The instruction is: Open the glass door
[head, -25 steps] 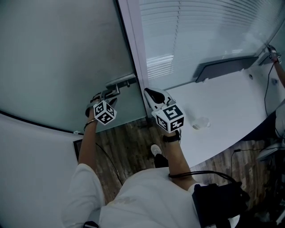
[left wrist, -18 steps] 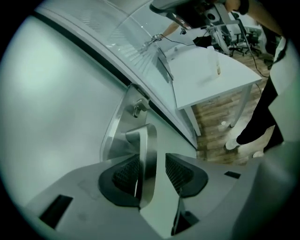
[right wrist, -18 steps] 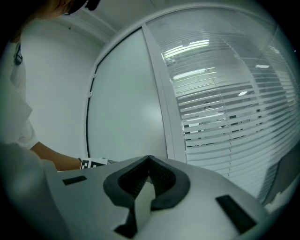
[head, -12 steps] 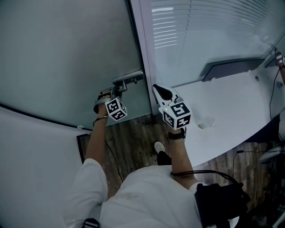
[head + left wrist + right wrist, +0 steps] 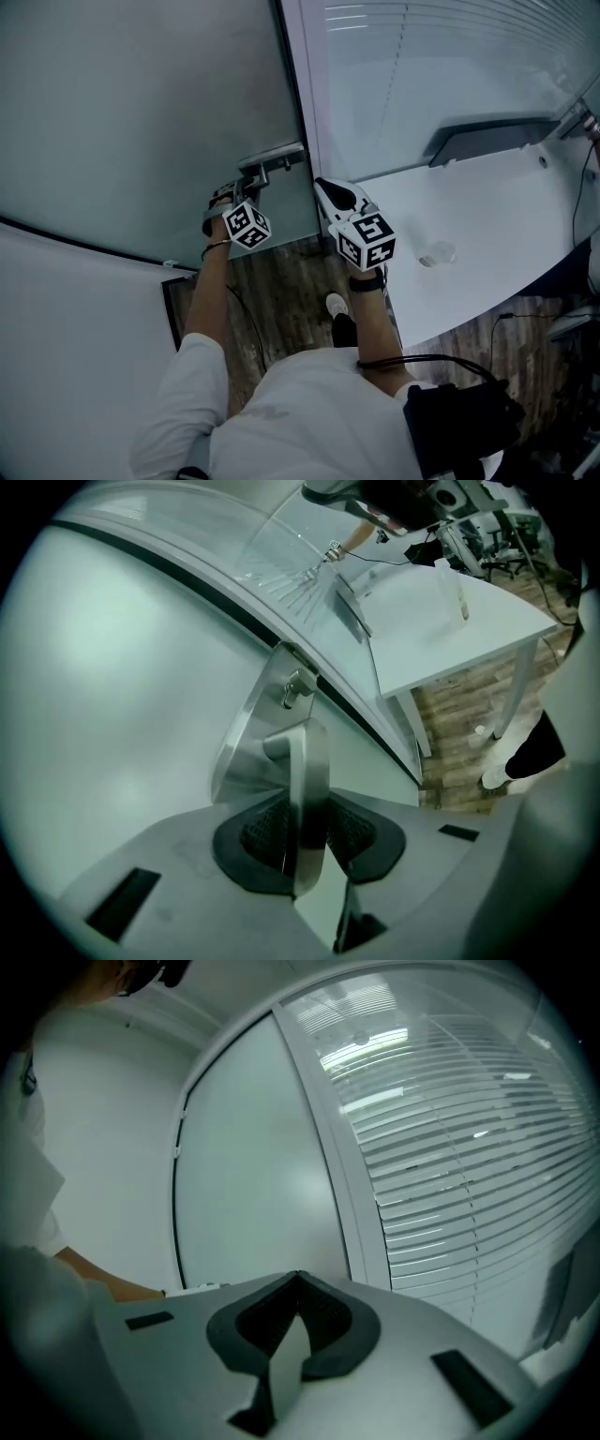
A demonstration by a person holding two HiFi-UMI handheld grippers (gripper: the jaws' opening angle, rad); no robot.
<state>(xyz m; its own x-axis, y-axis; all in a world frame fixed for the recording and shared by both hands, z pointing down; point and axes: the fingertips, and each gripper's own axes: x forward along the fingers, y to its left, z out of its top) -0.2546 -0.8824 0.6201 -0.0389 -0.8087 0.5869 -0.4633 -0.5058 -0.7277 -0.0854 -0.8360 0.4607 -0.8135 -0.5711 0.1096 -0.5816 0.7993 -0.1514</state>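
The jaws of the left gripper are closing round the door handle. The flat metal lever stands on edge between the two black pads, and each pad lies right against one face of it. The lever springs from a long steel plate fixed to the glass door, with a small lock knob on the plate just above it. The door is a frosted pane, shut against the white frame post on its right.

The jaws of the right gripper are pressed together with nothing between them. In the head view this gripper is held just to the right of the frame post, near the edge of the white bench, and apart from the handle. It points at the door and at the fixed glass panel beside it, behind which slatted blinds hang.

Both forearms reach forward from the person's white sleeves. Below them is a wooden floor, with one light shoe on it near the foot of the frame post.
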